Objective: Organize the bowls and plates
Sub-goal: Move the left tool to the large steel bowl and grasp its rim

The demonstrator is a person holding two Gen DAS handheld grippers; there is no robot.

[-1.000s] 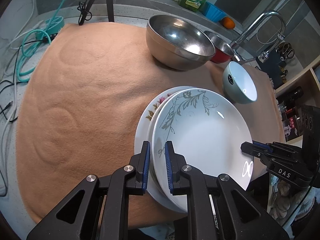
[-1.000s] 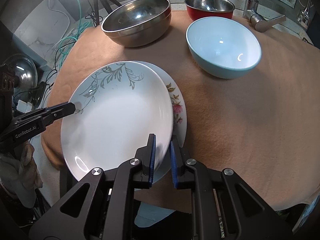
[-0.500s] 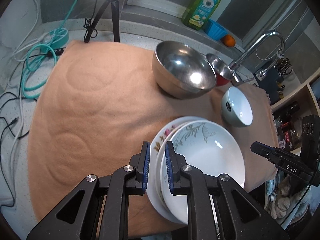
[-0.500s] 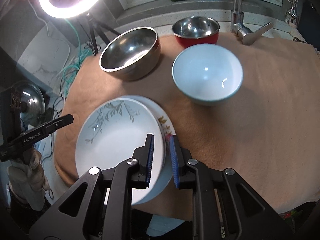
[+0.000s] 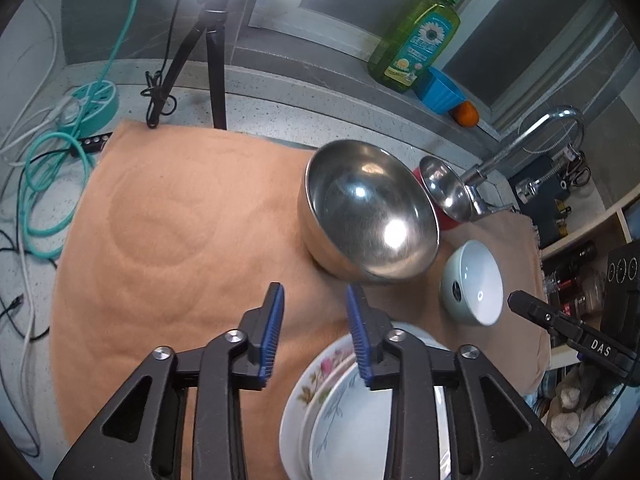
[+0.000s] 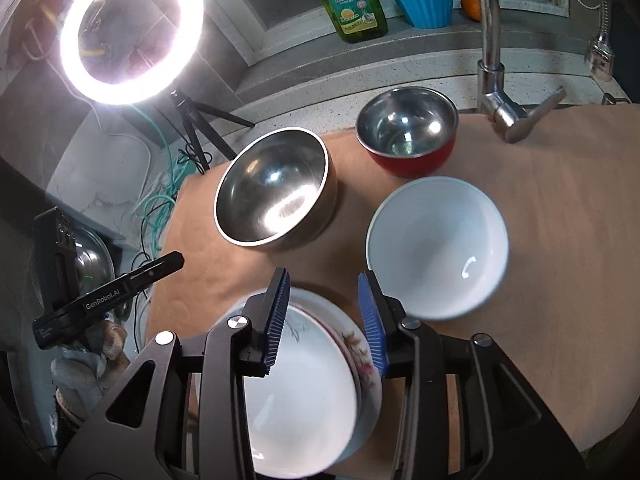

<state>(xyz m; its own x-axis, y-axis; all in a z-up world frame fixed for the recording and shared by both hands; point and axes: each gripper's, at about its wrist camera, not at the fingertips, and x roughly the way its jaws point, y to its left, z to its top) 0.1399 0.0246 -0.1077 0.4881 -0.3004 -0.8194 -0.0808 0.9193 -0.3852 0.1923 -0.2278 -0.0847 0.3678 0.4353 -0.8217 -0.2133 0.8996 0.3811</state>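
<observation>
A white plate with a grey leaf pattern [image 5: 352, 436] [image 6: 304, 392] lies stacked on a flowered plate [image 5: 316, 380] [image 6: 362, 356] at the near edge of the tan cloth [image 5: 180, 240]. Behind them stand a large steel bowl [image 5: 368, 212] [image 6: 276, 188], a red bowl with a steel inside [image 5: 444, 196] [image 6: 408, 136] and a pale blue bowl [image 5: 476, 280] [image 6: 436, 244]. My left gripper [image 5: 314, 336] is open and empty above the cloth, left of the plates. My right gripper [image 6: 324, 316] is open and empty above the plates.
A chrome tap [image 6: 496, 76] stands at the back right. A ring light on a tripod [image 6: 132, 32], cables [image 5: 48, 168] and a green soap bottle [image 5: 416, 36] line the back counter. A blue cup [image 6: 424, 2] and an orange [image 6: 472, 4] sit on the sill.
Both grippers let go of the leaf plate, which now rests on the flowered plate. Both opened and pulled up and back from the stack.
</observation>
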